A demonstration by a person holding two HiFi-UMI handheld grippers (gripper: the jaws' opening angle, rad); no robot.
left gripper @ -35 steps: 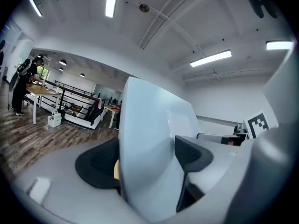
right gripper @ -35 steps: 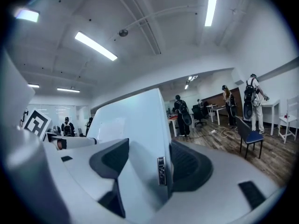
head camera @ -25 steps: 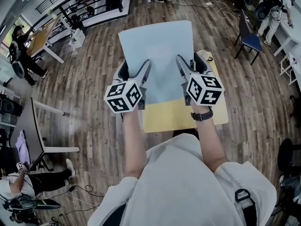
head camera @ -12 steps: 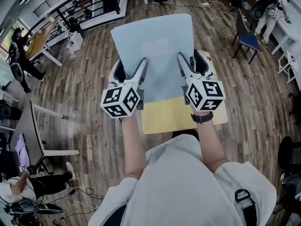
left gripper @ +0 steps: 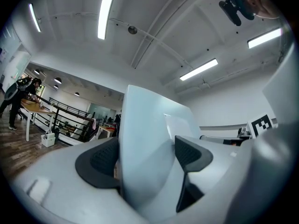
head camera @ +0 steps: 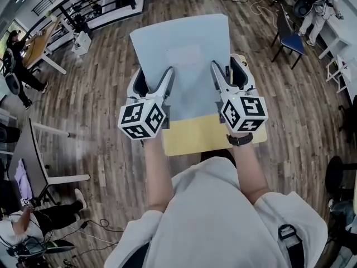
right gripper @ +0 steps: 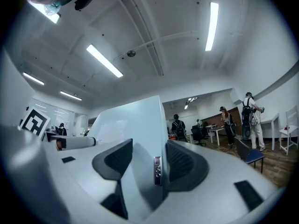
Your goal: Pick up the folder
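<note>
A light blue folder (head camera: 187, 54) hangs roughly level in the air above a yellow table (head camera: 195, 138). My left gripper (head camera: 153, 82) is shut on its left edge. My right gripper (head camera: 228, 71) is shut on its right edge. In the left gripper view the folder (left gripper: 149, 125) passes between the dark pads of the left gripper (left gripper: 145, 160) and bends there. In the right gripper view the folder (right gripper: 135, 120), with a small metal clip on its spine, sits between the pads of the right gripper (right gripper: 145, 162). The right jaws have just been closing on it.
A wooden floor lies all around the yellow table. A blue chair (head camera: 290, 35) stands at the far right and a dark desk (head camera: 30, 155) at the left. A person (head camera: 19, 71) stands far off at the left, and there is a railing (head camera: 95, 4) at the back.
Held by both grippers, the folder has come up a little towards the head camera and looks larger. The yellow table shows slightly further below it.
</note>
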